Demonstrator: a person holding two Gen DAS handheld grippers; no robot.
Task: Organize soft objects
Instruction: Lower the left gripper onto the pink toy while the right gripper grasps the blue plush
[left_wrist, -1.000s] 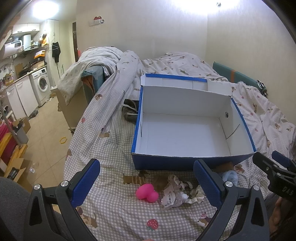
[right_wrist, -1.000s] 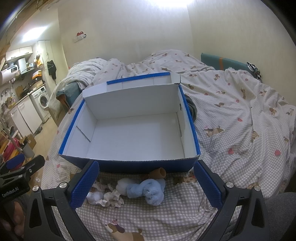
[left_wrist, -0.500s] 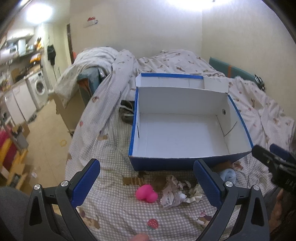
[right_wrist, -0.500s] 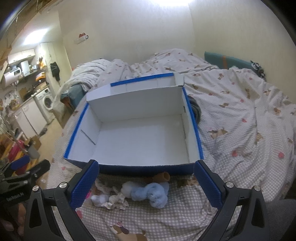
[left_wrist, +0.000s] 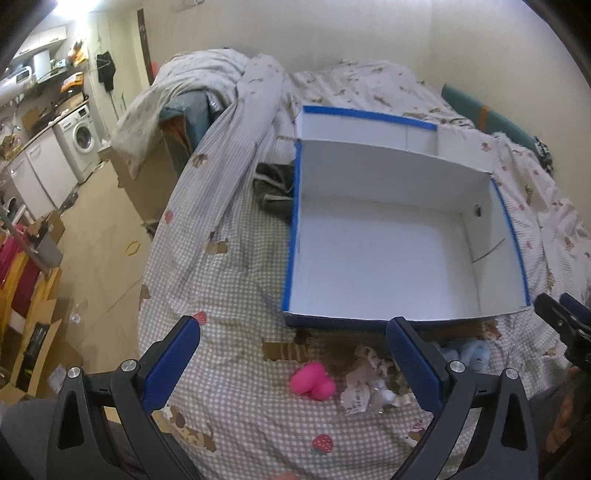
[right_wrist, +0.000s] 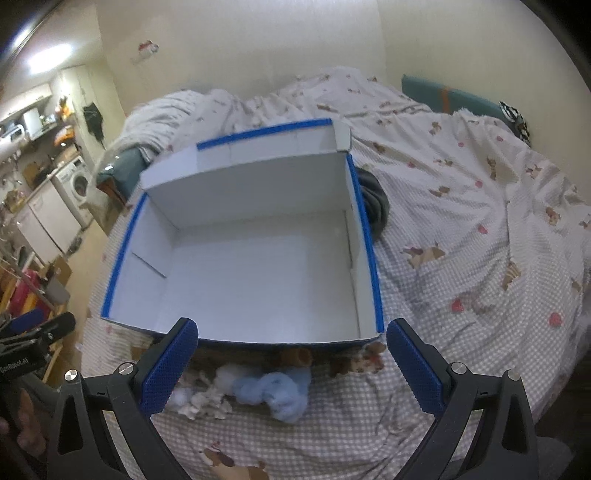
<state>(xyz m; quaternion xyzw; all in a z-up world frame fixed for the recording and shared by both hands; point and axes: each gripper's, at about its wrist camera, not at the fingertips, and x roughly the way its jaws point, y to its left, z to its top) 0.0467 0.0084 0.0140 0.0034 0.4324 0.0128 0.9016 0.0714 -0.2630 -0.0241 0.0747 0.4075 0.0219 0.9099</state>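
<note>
An open blue-and-white cardboard box (left_wrist: 291, 236) sits empty on the bed; it also shows in the right wrist view (right_wrist: 369, 236). In front of it lie a pink soft toy (left_wrist: 312, 381), crumpled paper (left_wrist: 364, 386) and a light blue plush (left_wrist: 467, 352). The right wrist view shows the blue plush (right_wrist: 275, 389), a white fluffy piece (right_wrist: 227, 374), the crumpled paper (right_wrist: 201, 400) and a small brown piece (right_wrist: 299, 356) by the box's front wall. My left gripper (left_wrist: 291, 363) is open above the pink toy. My right gripper (right_wrist: 291, 363) is open above the blue plush.
The bed has a checked sheet (left_wrist: 229, 413) and a bunched duvet (left_wrist: 192, 85) at the back. Dark clothing (left_wrist: 273, 184) lies left of the box, and a dark item (right_wrist: 376, 205) right of it. The floor (left_wrist: 99, 236), a washing machine (left_wrist: 83, 138) and cartons are to the left.
Both grippers have risen and tilted down, so the box looks lower and nearer. The toys have not moved. Both stay open.
</note>
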